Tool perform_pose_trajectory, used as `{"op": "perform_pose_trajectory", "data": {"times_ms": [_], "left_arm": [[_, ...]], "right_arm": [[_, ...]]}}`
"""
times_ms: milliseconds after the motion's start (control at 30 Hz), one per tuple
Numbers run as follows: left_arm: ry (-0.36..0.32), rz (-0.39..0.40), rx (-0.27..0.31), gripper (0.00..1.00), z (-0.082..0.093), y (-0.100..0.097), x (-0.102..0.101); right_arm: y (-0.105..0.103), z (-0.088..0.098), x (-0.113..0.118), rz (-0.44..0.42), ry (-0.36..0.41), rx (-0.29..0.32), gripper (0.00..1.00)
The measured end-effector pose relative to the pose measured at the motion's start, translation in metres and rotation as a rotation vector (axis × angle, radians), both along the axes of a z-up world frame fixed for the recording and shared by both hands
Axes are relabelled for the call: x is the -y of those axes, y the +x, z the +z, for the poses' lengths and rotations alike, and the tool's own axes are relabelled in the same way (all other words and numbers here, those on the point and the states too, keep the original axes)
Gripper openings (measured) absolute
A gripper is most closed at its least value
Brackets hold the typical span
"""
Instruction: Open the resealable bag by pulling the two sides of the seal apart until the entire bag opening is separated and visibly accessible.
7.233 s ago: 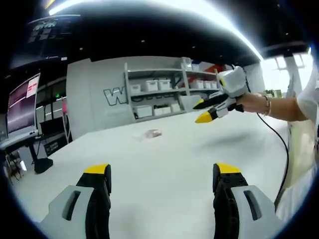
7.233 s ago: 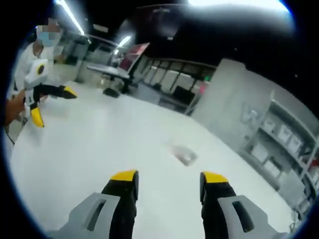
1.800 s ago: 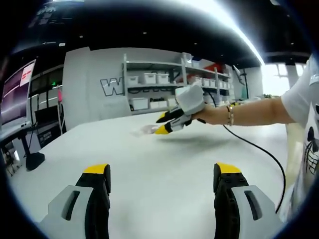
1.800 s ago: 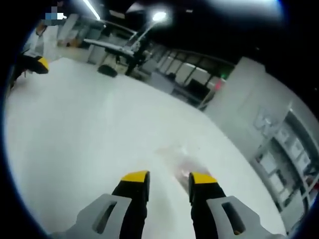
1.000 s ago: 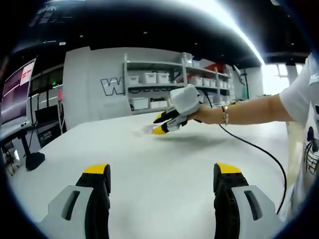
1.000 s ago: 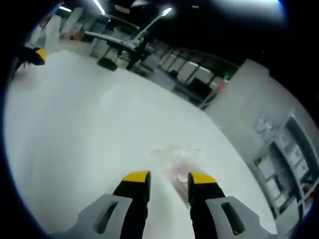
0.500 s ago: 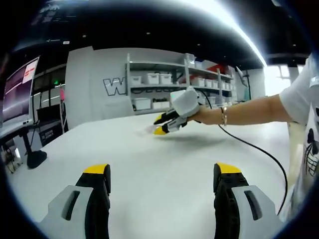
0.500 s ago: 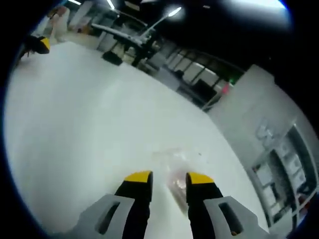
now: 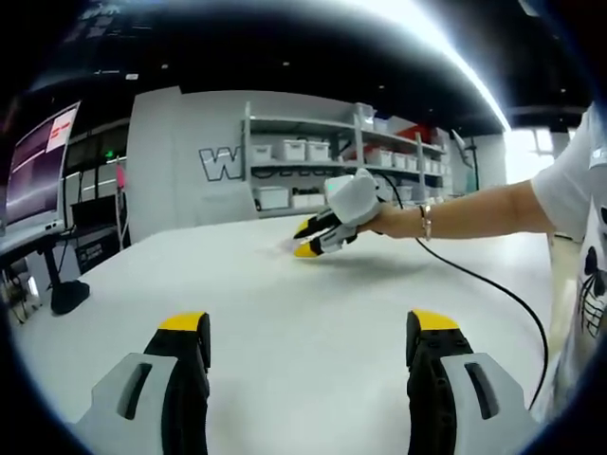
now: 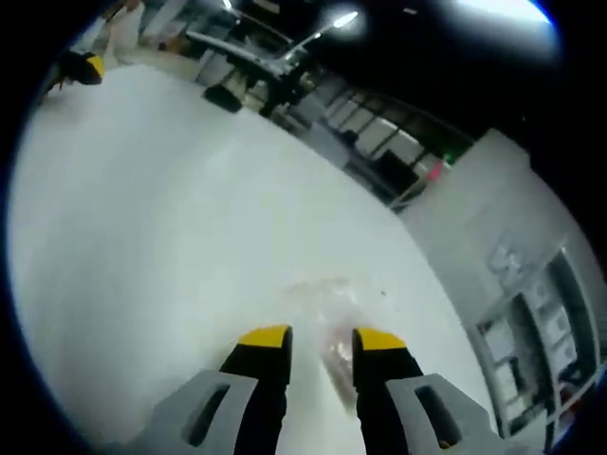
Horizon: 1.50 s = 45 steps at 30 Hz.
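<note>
Your left hand-held gripper (image 9: 308, 332) hangs over the near part of the white surface (image 9: 285, 313) with its two yellow-tipped jaws spread wide and nothing between them. Across that surface, in the left gripper view, your right hand-held gripper (image 9: 305, 239) reaches out on your bare forearm (image 9: 465, 213), its yellow tips close together and low, right at a small pale patch that is the resealable bag (image 9: 285, 246); from here the bag is too small to read. A black cable (image 9: 493, 289) trails from that gripper back along the surface. In the right gripper view, the right hand-held gripper (image 10: 318, 343) has its jaws drawn in to a narrow gap, and the clear resealable bag (image 10: 327, 313) lies flat on the surface (image 10: 142, 209) just ahead of and between the tips, with something pinkish showing through the plastic. Whether the jaws have actually pinched the bag's edge or only straddle it, you cannot tell from this angle. The bag's seal looks flat, though blur hides its details. Far off at the upper left of that view sits the yellow tip of your left hand-held gripper (image 10: 90, 66). Behind the surface stand shelves (image 9: 313, 175) with white bins against a grey wall.
</note>
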<state>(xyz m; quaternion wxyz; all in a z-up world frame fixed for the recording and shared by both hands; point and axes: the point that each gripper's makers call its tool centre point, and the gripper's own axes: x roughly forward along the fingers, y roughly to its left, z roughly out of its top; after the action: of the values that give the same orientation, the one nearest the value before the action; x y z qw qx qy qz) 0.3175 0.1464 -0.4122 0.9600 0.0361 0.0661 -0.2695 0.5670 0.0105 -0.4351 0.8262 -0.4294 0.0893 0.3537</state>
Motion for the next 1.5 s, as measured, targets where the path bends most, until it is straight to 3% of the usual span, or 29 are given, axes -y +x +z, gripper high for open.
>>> {"op": "perform_pose_trajectory", "data": {"times_ms": [500, 1033, 1500], "left_arm": [[-0.018, 0.012, 0.000, 0.84, 0.003, 0.005, -0.004], [-0.028, 0.027, 0.006, 0.84, 0.008, 0.010, -0.013], [-0.031, 0.026, 0.010, 0.84, 0.010, 0.010, -0.033]], "right_arm": [[0.009, 0.001, -0.007, 0.026, -0.064, 0.010, 0.22], [0.017, 0.002, -0.010, 0.030, -0.078, 0.012, 0.20], [0.016, -0.010, -0.030, 0.055, -0.082, -0.023, 0.00]]}}
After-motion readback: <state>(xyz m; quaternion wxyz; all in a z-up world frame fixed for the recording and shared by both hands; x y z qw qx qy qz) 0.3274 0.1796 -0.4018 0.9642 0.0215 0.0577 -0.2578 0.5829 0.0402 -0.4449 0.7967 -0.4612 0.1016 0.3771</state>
